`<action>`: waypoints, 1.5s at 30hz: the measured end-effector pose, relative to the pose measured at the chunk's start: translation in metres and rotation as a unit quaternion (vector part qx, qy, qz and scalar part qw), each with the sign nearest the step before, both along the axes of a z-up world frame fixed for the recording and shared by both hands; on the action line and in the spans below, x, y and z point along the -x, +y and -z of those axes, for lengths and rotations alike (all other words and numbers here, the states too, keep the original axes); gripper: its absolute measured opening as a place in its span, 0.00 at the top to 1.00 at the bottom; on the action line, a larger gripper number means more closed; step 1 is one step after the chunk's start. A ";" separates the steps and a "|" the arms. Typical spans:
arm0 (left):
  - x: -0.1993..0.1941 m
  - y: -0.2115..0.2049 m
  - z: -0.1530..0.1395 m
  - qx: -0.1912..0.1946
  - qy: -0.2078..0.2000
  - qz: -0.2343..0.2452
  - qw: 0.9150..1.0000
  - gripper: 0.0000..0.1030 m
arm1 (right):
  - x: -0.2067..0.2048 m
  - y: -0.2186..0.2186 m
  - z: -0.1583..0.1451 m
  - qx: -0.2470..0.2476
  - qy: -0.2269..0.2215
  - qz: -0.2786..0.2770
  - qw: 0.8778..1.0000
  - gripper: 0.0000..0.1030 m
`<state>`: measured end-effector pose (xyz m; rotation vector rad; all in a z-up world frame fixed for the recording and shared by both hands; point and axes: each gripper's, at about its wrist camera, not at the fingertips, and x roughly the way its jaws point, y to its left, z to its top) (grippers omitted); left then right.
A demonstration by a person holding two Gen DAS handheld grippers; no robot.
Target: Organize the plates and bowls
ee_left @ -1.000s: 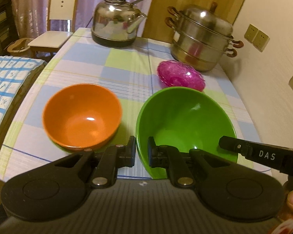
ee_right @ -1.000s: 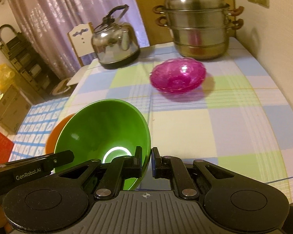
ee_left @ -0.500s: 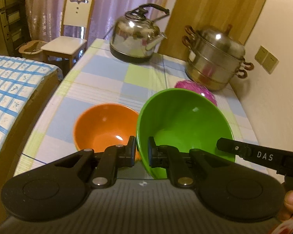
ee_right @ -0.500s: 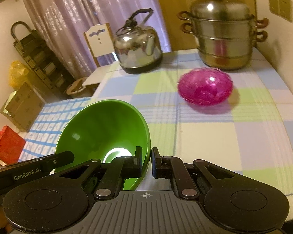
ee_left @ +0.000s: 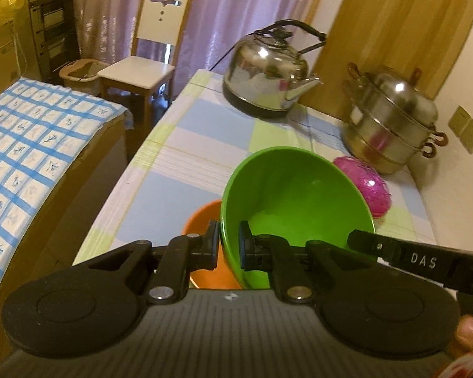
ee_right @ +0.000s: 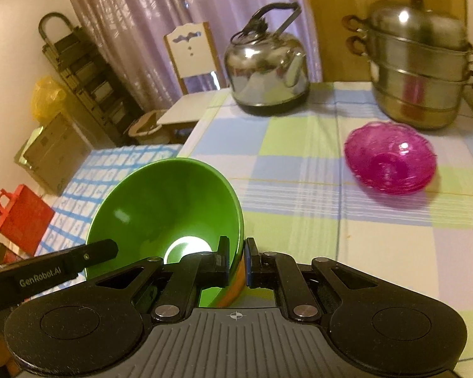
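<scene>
With both the left gripper (ee_left: 229,241) and right gripper (ee_right: 236,260) clamped tight on opposite rims of the green bowl (ee_left: 294,201), raised over the orange bowl (ee_left: 205,220), keep level, centre, then lower to nest.

Matte black throughout: left tool (ee_left: 229,245) with two round disc housings, angled linkage arms pinned by silver screws, blue-edged pads, ribbed grey body with a small white mark. Same build on right tool (ee_right: 236,258) (crosshair mark on its ribbing). White lettering along the sides: "DAS", "GenRobot.AI".
</scene>
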<state>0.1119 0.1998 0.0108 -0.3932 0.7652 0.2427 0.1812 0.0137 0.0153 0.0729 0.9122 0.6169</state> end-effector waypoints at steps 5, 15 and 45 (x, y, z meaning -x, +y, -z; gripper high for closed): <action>-0.006 0.011 0.013 0.002 0.012 -0.005 1.000 0.90 | -0.009 0.015 0.019 0.006 0.017 -0.009 1.000 0.91; -0.017 0.021 0.039 0.012 0.033 -0.006 0.999 0.90 | -0.023 0.027 0.042 0.020 0.034 -0.011 0.999 0.91; -0.025 0.025 0.064 0.027 0.054 -0.011 0.998 0.90 | -0.030 0.031 0.072 0.021 0.063 -0.009 0.998 0.91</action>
